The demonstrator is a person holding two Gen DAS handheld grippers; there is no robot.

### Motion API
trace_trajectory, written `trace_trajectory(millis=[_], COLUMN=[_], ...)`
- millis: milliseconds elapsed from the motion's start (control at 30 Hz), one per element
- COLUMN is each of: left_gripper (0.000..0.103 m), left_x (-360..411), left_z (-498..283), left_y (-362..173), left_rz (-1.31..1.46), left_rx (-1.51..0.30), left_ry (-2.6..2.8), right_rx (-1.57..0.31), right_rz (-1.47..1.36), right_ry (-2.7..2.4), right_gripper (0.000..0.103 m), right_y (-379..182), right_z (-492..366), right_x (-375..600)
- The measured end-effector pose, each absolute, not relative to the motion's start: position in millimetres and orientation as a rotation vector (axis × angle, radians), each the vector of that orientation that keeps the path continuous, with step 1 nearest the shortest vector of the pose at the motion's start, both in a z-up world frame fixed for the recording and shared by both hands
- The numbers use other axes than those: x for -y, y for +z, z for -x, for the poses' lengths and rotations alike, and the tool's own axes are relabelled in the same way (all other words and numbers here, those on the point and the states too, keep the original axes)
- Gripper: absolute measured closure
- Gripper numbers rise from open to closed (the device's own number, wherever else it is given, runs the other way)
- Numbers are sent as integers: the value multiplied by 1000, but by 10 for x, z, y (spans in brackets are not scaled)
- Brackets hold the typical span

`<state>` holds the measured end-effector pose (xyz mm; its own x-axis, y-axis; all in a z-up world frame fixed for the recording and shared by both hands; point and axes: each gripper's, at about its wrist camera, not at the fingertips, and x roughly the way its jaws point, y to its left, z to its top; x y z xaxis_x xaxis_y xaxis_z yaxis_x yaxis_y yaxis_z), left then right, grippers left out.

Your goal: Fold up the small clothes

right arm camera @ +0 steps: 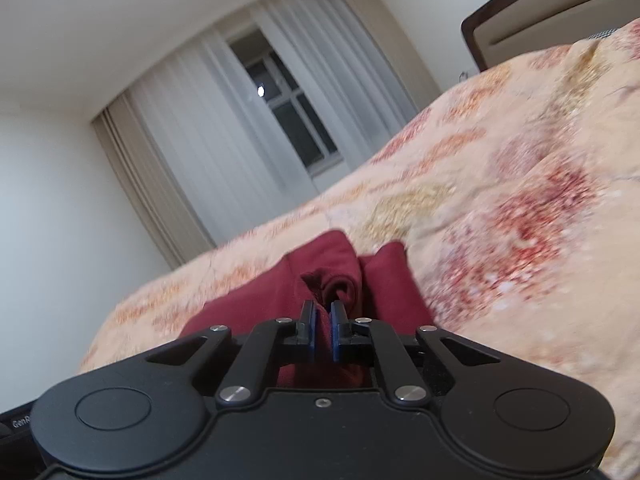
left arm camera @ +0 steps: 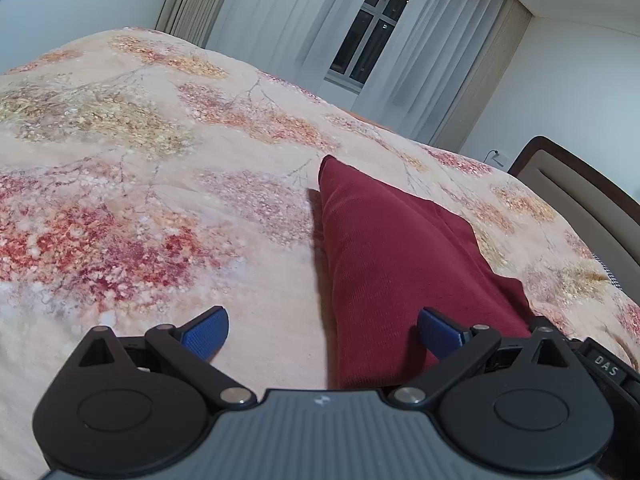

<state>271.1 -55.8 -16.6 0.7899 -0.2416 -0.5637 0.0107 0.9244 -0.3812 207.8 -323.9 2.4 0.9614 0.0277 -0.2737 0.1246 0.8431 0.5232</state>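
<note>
The dark red garment (left arm camera: 384, 256) lies on the bed's floral bedspread (left arm camera: 160, 184), filling the lower middle to right of the left wrist view as a long, partly folded wedge that tapers to a blunt corner near the frame's centre; its cloth is a fine ribbed knit, matte and soft, with one layer lapped over another along a diagonal edge at the right. The left gripper (left arm camera: 322, 330) hangs above the garment's near end with its jaws spread wide; one blue ridged pad sits over bare bedspread, the other over the red cloth, and neither presses anything; I judge it is poised there to straddle the near edge for a grasp.

In the right wrist view the right gripper (right arm camera: 323, 334) has its jaws pressed almost together on a bunched fold of the same garment (right arm camera: 256, 304); red fabric shows in the narrow gap between the pads and puckers into a small rolled crease just beyond them, low in the frame's centre; a pinch like this probably serves to lift that edge so it can be carried over.

The bedspread is plush and fuzzy, printed with rust, pink and ochre blossom clusters; it rumples gently, so the knit may drag on it.
</note>
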Motion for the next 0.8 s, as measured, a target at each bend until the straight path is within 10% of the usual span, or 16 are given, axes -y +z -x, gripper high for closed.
trace_trajectory(millis=[800], left_gripper=[0], left_x=[725], left_z=[-3218], left_y=[-189], left_rz=[277], left_rx=[-670], left_ry=[-168], right_rx=[-294], right_rz=[-462], right_ry=[-115], right_gripper=[86], right_y=[-119], right_z=[-1833], right_x=[3227])
